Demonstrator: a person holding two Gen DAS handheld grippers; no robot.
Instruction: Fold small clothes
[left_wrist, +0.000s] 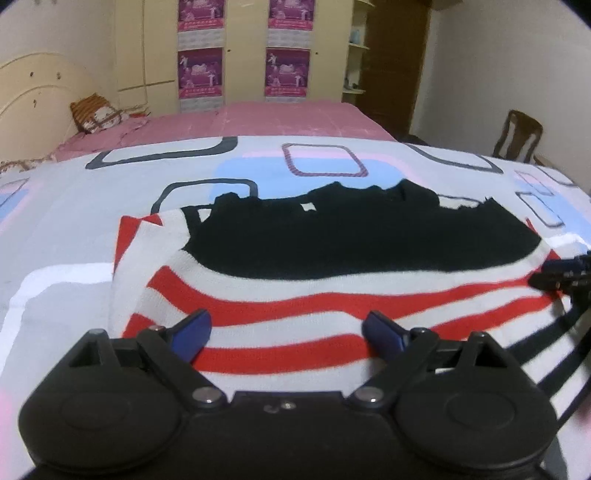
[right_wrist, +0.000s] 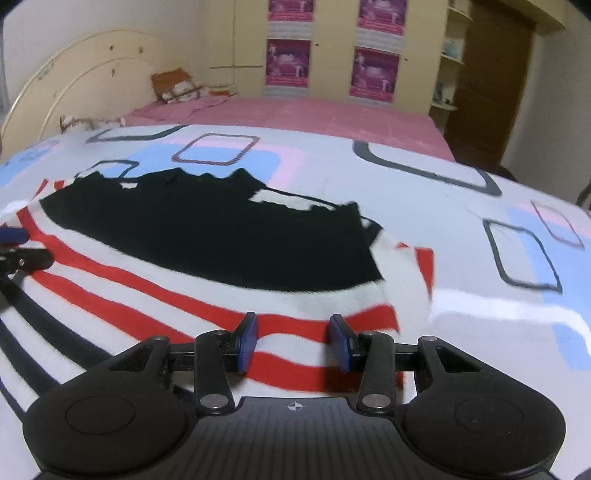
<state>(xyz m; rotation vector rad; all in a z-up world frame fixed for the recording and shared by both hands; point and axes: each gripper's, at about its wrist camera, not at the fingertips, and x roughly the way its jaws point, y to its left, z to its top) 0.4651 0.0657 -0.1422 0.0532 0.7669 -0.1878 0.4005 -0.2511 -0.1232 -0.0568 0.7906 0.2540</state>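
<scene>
So there's a big white bedspread (left_wrist: 92, 221) with blue, pink and grey squares, and lying flat on it, right under and ahead of both claws, a red-and-white striped knit top with a black upper part (left_wrist: 332, 236). Left claw (left_wrist: 286, 326) is spread wide over the stripes, nothing pinched. Right claw (right_wrist: 293, 341) is about half open, stripes between the pads, no grip.

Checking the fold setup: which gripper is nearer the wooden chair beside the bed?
Right. The wooden chair stands at the bed's right side; the right gripper works the striped knitted garment's right end, the left gripper its left.
</scene>
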